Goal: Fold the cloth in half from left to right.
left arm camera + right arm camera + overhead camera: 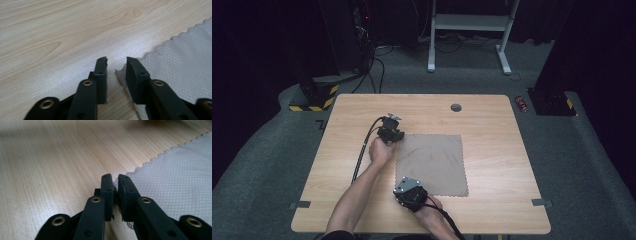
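A grey-brown cloth (434, 165) with zigzag edges lies flat on the wooden table (357, 110). My left gripper (398, 137) sits low at the cloth's far left corner. In the left gripper view the jaws (116, 60) stand apart, with a gap on either side of the cloth (185, 62) corner that lies between them. My right gripper (401, 181) is at the near left corner. In the right gripper view its jaws (114, 177) are pinched together on the corner of the cloth (180, 175).
A round cable hole (456, 107) sits near the table's far edge. Grey tape tabs (301, 204) (539, 202) mark the near corners. A white desk frame (472, 30) and a small red object (522, 103) are on the floor beyond.
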The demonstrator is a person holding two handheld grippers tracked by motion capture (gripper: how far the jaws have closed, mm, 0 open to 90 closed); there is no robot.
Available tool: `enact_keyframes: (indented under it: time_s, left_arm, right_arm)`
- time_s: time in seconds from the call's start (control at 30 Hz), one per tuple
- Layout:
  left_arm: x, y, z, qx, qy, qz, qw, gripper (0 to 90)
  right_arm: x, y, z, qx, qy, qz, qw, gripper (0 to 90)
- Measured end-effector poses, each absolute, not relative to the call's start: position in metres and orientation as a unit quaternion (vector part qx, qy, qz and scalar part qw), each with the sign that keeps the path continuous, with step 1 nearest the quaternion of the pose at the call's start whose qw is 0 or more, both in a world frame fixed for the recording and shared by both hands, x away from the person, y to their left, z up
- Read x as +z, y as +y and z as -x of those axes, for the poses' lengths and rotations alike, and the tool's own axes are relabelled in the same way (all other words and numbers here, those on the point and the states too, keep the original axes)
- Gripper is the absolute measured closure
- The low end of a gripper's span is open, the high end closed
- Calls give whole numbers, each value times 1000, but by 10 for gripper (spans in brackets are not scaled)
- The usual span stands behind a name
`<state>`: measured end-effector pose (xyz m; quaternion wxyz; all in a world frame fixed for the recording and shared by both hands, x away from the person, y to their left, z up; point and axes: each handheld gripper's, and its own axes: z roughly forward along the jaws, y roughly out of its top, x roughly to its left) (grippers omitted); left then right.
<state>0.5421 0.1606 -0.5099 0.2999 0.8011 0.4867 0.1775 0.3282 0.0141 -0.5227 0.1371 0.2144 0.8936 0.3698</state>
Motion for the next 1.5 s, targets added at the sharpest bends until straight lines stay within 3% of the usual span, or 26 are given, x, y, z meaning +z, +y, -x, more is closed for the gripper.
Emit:
enact_keyframes:
  time_s: [0.17,0.27,0.4,1.03,1.5]
  left_arm:
    - [-510,157,-542,170,482,-804,306,875]
    - [-510,158,-542,164,485,-801,310,896]
    - [-509,164,-543,151,488,-798,319,898]
    - [-484,173,-543,140,482,-789,354,900]
    - [-473,209,-531,150,496,-780,350,900]
  right_arm:
    - [-523,14,-329,369,891,-221,141,892]
    - [-523,13,-330,373,889,-226,135,897]
    - [-523,8,-334,389,883,-241,109,899]
    - [-504,9,-329,414,873,-232,116,900]
    - [-493,31,-325,434,871,-209,95,900]
